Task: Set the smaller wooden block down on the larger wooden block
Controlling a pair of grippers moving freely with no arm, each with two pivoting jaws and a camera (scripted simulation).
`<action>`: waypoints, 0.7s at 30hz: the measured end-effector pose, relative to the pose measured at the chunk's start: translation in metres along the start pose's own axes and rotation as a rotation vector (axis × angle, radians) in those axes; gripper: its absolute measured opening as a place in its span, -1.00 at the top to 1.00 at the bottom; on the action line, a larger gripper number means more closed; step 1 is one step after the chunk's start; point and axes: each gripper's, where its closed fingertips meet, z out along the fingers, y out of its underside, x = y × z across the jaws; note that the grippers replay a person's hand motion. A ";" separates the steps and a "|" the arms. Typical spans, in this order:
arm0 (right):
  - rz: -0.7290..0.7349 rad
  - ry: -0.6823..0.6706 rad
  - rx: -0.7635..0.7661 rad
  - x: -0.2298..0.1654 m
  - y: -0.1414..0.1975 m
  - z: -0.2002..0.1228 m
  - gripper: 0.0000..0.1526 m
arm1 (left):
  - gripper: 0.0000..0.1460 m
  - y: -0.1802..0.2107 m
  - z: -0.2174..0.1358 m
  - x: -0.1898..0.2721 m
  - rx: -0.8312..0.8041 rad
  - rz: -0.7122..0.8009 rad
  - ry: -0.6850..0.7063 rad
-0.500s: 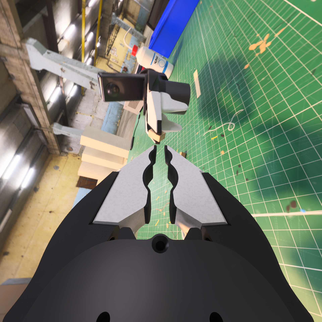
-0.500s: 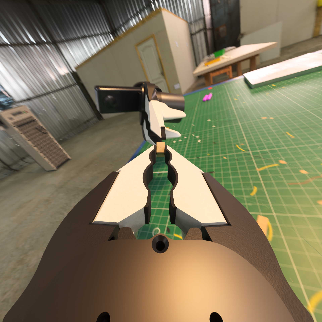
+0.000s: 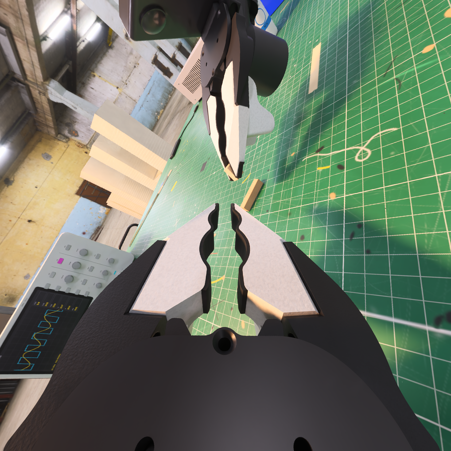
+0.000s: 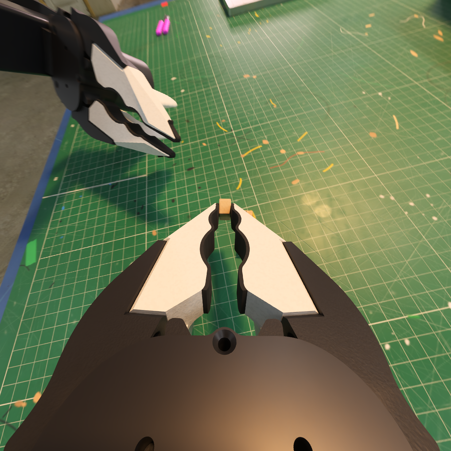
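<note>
My right gripper [image 4: 224, 207] is shut on the smaller wooden block [image 4: 224, 208], a pale cube pinched at the fingertips. It is tilted down over the green mat. The larger wooden block [image 4: 250, 214] peeks out just past the right fingertip. In the left wrist view the right gripper [image 3: 233, 170] hangs from above with the small block [image 3: 229, 172] a little above and left of the larger block [image 3: 252, 195], which lies flat on the mat. My left gripper [image 3: 224, 207] is slightly open and empty, its tips close to the larger block. It also shows in the right wrist view [image 4: 173, 147].
A grey instrument with knobs and a screen [image 3: 73, 280] sits at the mat's left edge. A white vented box [image 3: 190, 75], a white bottle [image 3: 264, 22] and a pale strip [image 3: 314, 68] lie farther off. A pink object [image 4: 163, 26] and a white board [image 4: 244, 5] lie far ahead.
The right gripper has tipped downward with the small block and come lower, toward the mat and the larger block. The two grippers are closer together. Both jaws stand as before.
</note>
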 end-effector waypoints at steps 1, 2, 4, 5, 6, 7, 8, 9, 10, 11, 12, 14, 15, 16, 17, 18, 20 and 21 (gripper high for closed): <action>0.008 0.012 -0.018 0.003 0.002 0.002 0.89 | 0.87 0.001 0.001 0.001 0.001 -0.008 -0.002; 0.014 0.022 -0.036 0.005 0.004 0.003 0.89 | 0.86 0.002 0.002 0.001 0.001 -0.012 -0.004; 0.019 0.044 -0.075 0.008 0.009 0.007 0.89 | 0.85 0.004 0.005 0.003 -0.003 -0.015 -0.010; 0.024 0.054 -0.089 0.009 0.011 0.008 0.89 | 0.85 0.005 0.006 0.003 -0.006 -0.017 -0.017; 0.031 0.063 -0.099 0.011 0.012 0.009 0.89 | 0.85 0.006 0.007 0.003 -0.008 -0.023 -0.023; 0.039 0.071 -0.106 0.012 0.013 0.009 0.89 | 0.85 0.007 0.008 0.003 -0.010 -0.031 -0.027; 0.046 0.077 -0.111 0.013 0.014 0.009 0.89 | 0.85 0.008 0.008 0.003 -0.012 -0.036 -0.030; 0.053 0.085 -0.115 0.014 0.015 0.009 0.89 | 0.85 0.009 0.009 0.003 -0.016 -0.037 -0.035; 0.058 0.092 -0.121 0.015 0.016 0.010 0.89 | 0.86 0.010 0.009 0.003 -0.022 -0.034 -0.039; 0.063 0.101 -0.130 0.017 0.017 0.010 0.89 | 0.86 0.011 0.009 0.003 -0.027 -0.030 -0.044; 0.067 0.112 -0.140 0.018 0.018 0.011 0.89 | 0.86 0.011 0.009 0.003 -0.029 -0.028 -0.048; 0.068 0.130 -0.169 0.019 0.021 0.013 0.89 | 0.86 0.011 0.009 0.002 -0.030 -0.027 -0.054; 0.064 0.137 -0.187 0.019 0.023 0.014 0.89 | 0.86 0.011 0.009 0.002 -0.029 -0.026 -0.058; 0.060 0.144 -0.205 0.019 0.025 0.015 0.89 | 0.86 0.010 0.008 0.001 -0.028 -0.025 -0.062; 0.055 0.151 -0.218 0.020 0.026 0.016 0.89 | 0.86 0.010 0.008 0.001 -0.026 -0.025 -0.066; 0.051 0.155 -0.223 0.020 0.026 0.016 0.89 | 0.86 0.010 0.008 0.000 -0.026 -0.025 -0.069; 0.051 0.154 -0.221 0.019 0.026 0.016 0.89 | 0.86 0.010 0.007 -0.001 -0.024 -0.027 -0.077; 0.052 0.151 -0.213 0.019 0.025 0.016 0.89 | 0.86 0.010 0.006 -0.002 -0.023 -0.028 -0.081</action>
